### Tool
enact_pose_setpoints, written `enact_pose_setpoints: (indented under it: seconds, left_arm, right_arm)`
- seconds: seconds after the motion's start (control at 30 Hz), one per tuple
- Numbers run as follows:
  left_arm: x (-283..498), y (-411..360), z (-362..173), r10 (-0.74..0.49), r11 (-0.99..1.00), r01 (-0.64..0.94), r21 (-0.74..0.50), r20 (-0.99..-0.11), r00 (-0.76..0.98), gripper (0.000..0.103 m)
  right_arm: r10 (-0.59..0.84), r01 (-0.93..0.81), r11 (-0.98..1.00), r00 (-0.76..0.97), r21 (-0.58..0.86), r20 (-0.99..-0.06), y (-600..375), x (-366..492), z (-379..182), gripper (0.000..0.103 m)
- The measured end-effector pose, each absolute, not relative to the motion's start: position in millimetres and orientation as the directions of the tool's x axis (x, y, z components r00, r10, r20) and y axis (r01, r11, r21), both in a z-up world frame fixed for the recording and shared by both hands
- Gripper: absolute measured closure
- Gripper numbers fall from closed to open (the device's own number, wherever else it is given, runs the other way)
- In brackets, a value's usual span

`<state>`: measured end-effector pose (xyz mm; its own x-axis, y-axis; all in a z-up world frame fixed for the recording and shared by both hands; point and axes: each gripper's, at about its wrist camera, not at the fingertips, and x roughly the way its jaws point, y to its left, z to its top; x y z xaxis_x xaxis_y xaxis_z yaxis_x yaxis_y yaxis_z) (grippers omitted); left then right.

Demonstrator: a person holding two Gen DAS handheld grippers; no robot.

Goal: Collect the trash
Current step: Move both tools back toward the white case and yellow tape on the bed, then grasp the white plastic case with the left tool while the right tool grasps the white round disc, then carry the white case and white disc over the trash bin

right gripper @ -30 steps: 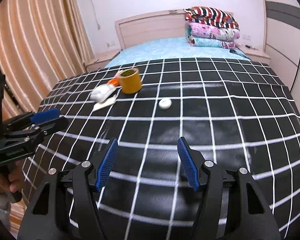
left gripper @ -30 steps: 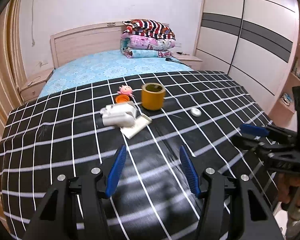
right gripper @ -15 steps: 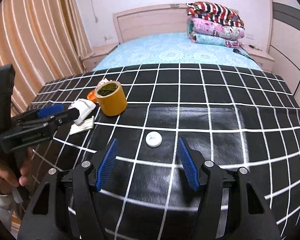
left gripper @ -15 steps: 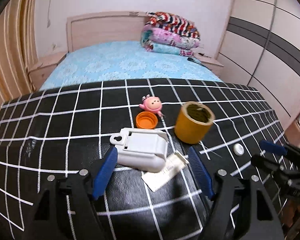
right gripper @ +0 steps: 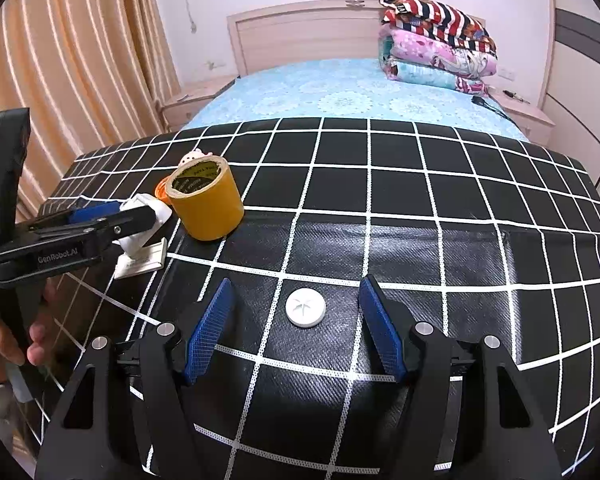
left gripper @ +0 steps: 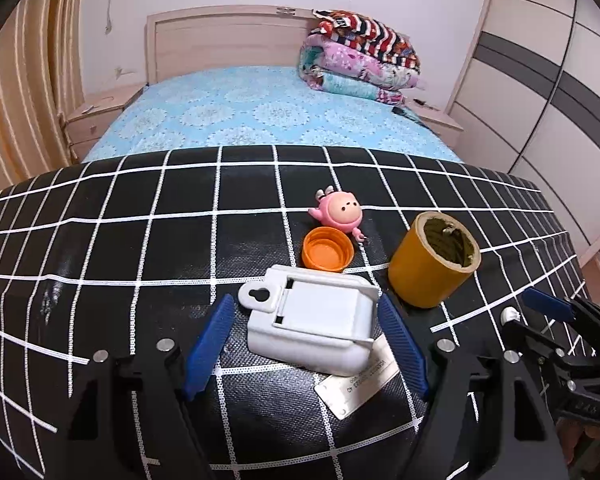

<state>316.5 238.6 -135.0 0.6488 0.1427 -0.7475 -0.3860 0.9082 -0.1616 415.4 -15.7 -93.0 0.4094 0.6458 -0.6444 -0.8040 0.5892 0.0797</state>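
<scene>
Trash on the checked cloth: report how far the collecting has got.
Done: nothing looks collected, and no bin or bag shows. In hand: the left gripper, its jaws just opened wider, straddles the white plastic holder without pressing it; the right gripper, jaws also just opened further, brackets the small white disc. Left: the tape roll, orange cap, card and pink toy lie untouched.

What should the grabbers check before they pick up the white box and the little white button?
1. Left hand-held gripper open: ok; jaws just opened wider.
2. White box between its fingers, untouched: ok.
3. Paper slip tucked under the box, may lift too: not ok.
4. Right hand-held gripper open: ok; jaws just opened wider.
5. White round cap centred between its fingers: ok.
6. Bin for trash in view: cannot tell.
</scene>
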Motion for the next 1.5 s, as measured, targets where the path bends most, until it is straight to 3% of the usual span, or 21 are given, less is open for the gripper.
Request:
enact_pose_setpoints:
  seconds: [0.23, 0.3, 0.33, 0.37, 0.4, 0.47, 0.93, 1.5]
  left_arm:
    - [317.1, 232.2, -137.9, 0.113, 0.927, -0.341, -0.156, -0.751, 0.651, 0.025]
    - [315.1, 228.3, -138.3, 0.122, 0.933, -0.334, -0.135, -0.754, 0.645, 0.033]
    - [316.2, 226.6, -138.3, 0.133, 0.934, -0.337, -0.121, -0.755, 0.642, 0.04]
    - [314.4, 225.1, -138.5, 0.143, 0.934, -0.339, -0.111, -0.754, 0.641, 0.043]
    - [313.3, 224.5, -138.6, 0.14, 0.934, -0.338, -0.116, -0.753, 0.643, 0.043]
    - [310.9, 222.9, -139.6, 0.142, 0.933, -0.34, -0.115, -0.752, 0.643, 0.043]
    - [268.1, 191.2, -105.9, 0.166, 0.952, -0.297, -0.078, -0.685, 0.709, 0.043]
    - [154.0, 123.6, -66.6, 0.192, 0.964, -0.265, -0.022, -0.633, 0.75, 0.043]
  right_arm:
    - [0.613, -0.798, 0.602, 0.437, 0.03, -0.658, -6.3, 414.9, -97.0, 0.037]
    - [0.596, -0.795, 0.607, 0.454, 0.002, -0.662, -3.8, 411.5, -97.6, 0.04]
    - [0.584, -0.789, 0.614, 0.468, -0.016, -0.663, -3.3, 410.1, -97.8, 0.045]
    - [0.573, -0.781, 0.624, 0.484, -0.03, -0.661, -3.6, 408.8, -97.7, 0.058]
    - [0.57, -0.776, 0.629, 0.492, -0.036, -0.658, -5.0, 408.6, -97.2, 0.07]
    - [0.567, -0.772, 0.634, 0.497, -0.037, -0.657, -7.1, 409.8, -97.2, 0.083]
    - [0.615, -0.788, 0.616, 0.469, 0.015, -0.635, -29.8, 379.0, -98.3, 0.084]
    - [0.676, -0.811, 0.585, 0.498, -0.015, -0.544, -80.4, 281.9, -79.6, 0.084]
